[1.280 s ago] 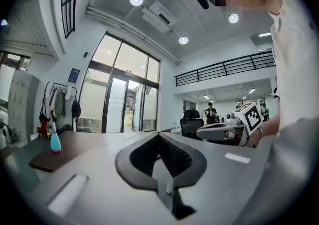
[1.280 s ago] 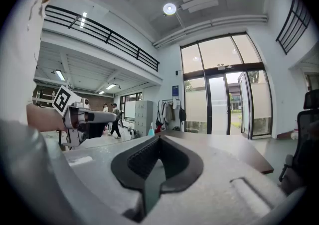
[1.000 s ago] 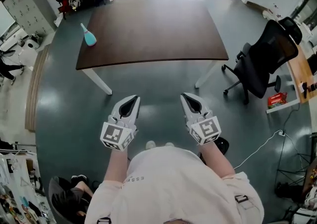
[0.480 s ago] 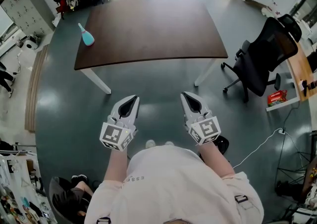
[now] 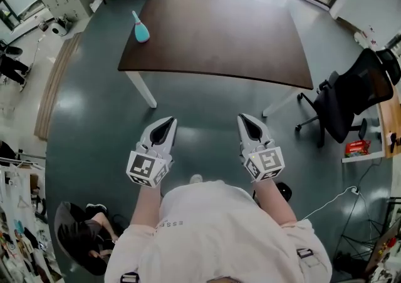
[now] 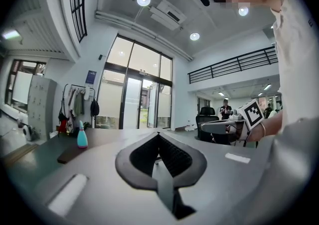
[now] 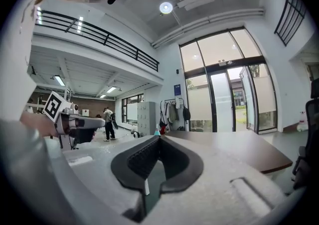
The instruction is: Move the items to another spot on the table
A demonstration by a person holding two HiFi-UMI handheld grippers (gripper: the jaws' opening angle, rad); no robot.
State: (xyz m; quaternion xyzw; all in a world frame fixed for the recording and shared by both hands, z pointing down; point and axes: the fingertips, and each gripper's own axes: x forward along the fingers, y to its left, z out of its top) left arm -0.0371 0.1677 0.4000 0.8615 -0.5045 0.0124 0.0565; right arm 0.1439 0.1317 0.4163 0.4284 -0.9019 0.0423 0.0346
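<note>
Left tongs [image 5: 166, 124] and right tongs [image 5: 247, 119], both pressed together and empty, are held side by side over the grey floor [image 5: 88, 119], short of the dark brown desk [image 5: 219, 31]. A teal bottle [image 5: 139, 28] stands upright at the desk's left edge; a black office chair [image 5: 351, 97] sits off its right end.

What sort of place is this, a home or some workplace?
Probably an office or lab hall, not a home: a large brown table, a black swivel office chair, grey lockers along the wall and tall glass entrance doors.
</note>
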